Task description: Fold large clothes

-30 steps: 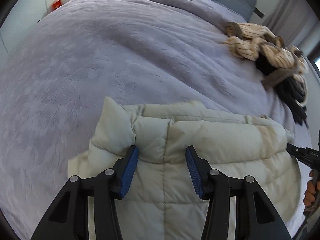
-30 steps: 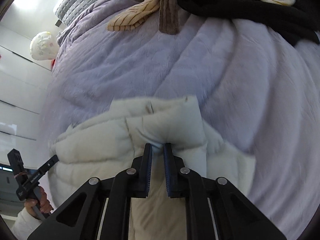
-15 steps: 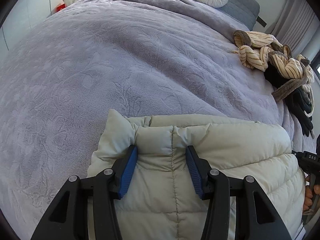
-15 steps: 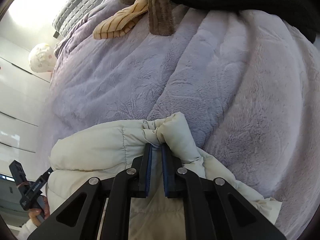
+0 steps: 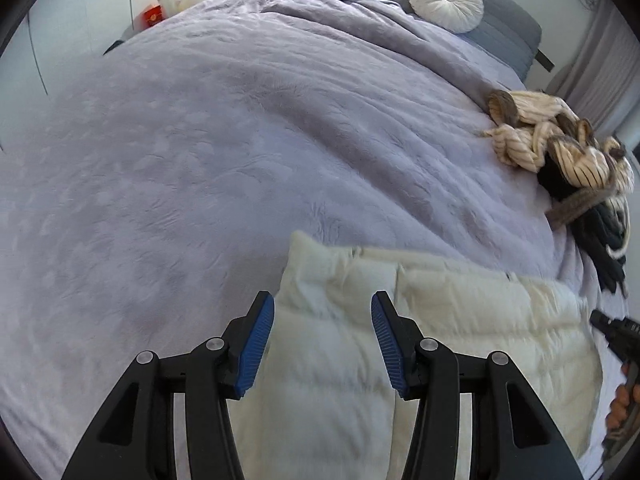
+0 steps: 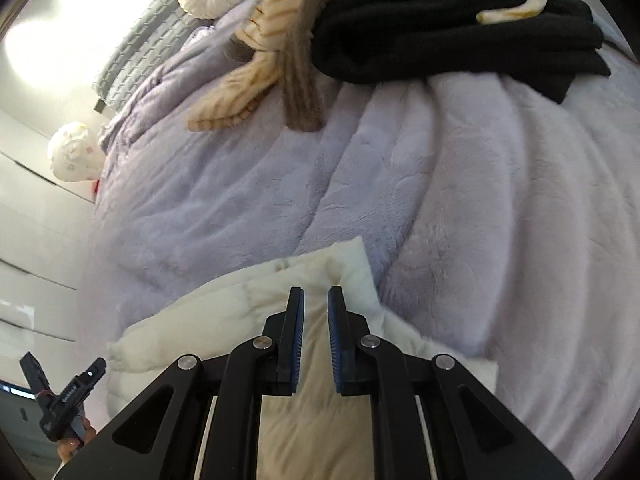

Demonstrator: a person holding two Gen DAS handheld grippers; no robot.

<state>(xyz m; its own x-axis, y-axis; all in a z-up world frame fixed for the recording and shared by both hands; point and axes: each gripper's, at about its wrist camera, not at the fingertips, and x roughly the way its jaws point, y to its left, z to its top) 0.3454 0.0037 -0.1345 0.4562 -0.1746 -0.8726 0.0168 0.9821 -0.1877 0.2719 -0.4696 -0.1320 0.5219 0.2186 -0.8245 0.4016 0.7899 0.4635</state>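
Left wrist: your left gripper stands half open over the cream puffer jacket, pads not pressing it, likely released to reposition. The jacket lies folded at the near edge of the lavender bedspread; plenty of free bed ahead.

Right wrist: your right gripper is nearly closed; its jaws have just opened slightly. Grip on the jacket corner looks lost, blur prevents certainty. Clothes pile sits well apart.

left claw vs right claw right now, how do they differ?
Left claw stands wide, a broad panel of the cream puffer jacket between its blue pads, near the jacket's left corner. Right claw is nearly closed, leaving a narrow gap over the jacket's right corner; whether it pinches fabric is unclear. Both point down at the same jacket edge on the lilac blanket.
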